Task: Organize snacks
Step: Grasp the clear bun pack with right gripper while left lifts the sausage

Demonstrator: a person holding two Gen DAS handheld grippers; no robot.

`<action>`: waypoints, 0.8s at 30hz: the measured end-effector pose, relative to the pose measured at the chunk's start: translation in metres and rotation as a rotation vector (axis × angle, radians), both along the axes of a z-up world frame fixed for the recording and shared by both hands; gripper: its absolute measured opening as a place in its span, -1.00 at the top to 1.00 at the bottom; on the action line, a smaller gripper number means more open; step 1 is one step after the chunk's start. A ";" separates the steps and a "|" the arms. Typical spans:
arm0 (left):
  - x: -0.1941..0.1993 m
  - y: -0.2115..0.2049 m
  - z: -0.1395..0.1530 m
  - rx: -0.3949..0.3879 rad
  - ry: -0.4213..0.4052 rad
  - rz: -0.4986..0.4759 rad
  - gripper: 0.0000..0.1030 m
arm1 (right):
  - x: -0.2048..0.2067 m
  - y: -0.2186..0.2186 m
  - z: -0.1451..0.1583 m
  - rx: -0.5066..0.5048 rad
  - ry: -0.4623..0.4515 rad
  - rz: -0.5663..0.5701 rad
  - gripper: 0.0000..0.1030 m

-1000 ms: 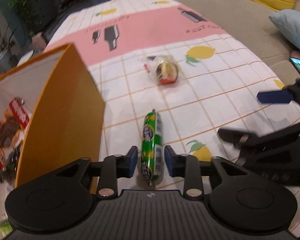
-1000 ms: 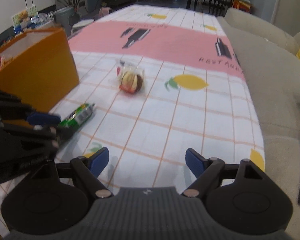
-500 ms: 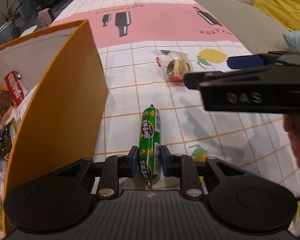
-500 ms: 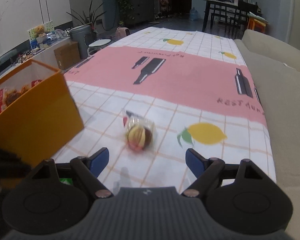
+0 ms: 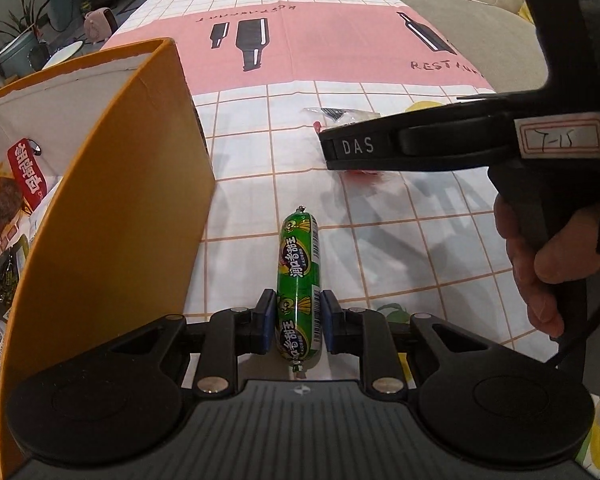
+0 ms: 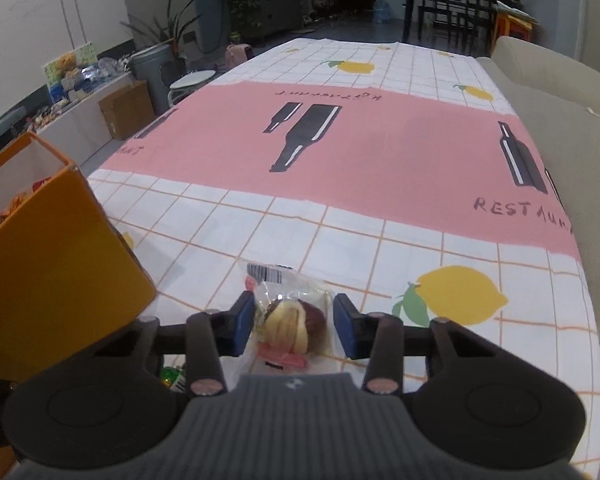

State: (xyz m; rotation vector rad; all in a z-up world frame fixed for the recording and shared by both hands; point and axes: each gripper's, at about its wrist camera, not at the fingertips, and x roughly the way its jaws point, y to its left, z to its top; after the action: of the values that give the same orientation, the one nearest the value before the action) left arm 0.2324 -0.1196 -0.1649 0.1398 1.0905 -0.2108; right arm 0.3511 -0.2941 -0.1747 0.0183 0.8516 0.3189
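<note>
A green sausage stick [image 5: 297, 276] lies lengthwise between my left fingers. My left gripper [image 5: 297, 320] is shut on it, low over the tablecloth. A clear-wrapped pastry snack [image 6: 294, 320] lies on the cloth between my right fingers. My right gripper [image 6: 294, 324] has closed to about the packet's width; I cannot tell whether the pads touch it. The right gripper also crosses the left wrist view [image 5: 420, 146] and hides most of the pastry there. An orange box [image 5: 100, 208] holding several snack packs stands at the left; it also shows in the right wrist view [image 6: 52, 264].
The table carries a pink and white checked cloth [image 6: 380, 152] with lemon and bottle prints. A beige sofa [image 6: 572, 120] runs along the right side. A hand [image 5: 540, 264] holds the right gripper. Plants, boxes and chairs stand beyond the table's far end.
My left gripper closed on the green sausage stick. My right gripper moved forward to the wrapped pastry and narrowed its jaws around it.
</note>
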 end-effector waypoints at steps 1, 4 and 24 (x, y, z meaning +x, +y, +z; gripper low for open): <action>-0.001 0.000 0.000 0.001 -0.004 -0.001 0.50 | -0.002 0.000 0.000 0.003 0.001 -0.001 0.22; -0.001 -0.001 0.000 0.002 -0.009 -0.002 0.50 | -0.009 0.000 0.001 -0.001 0.008 0.009 0.22; -0.010 -0.008 -0.002 0.055 -0.084 -0.029 0.41 | -0.110 -0.041 0.025 -0.110 0.167 -0.098 0.32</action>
State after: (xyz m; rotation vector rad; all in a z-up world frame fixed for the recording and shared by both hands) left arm 0.2223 -0.1279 -0.1668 0.2122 1.0116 -0.1990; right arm 0.2409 -0.3355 -0.1498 -0.0157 1.0290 0.1804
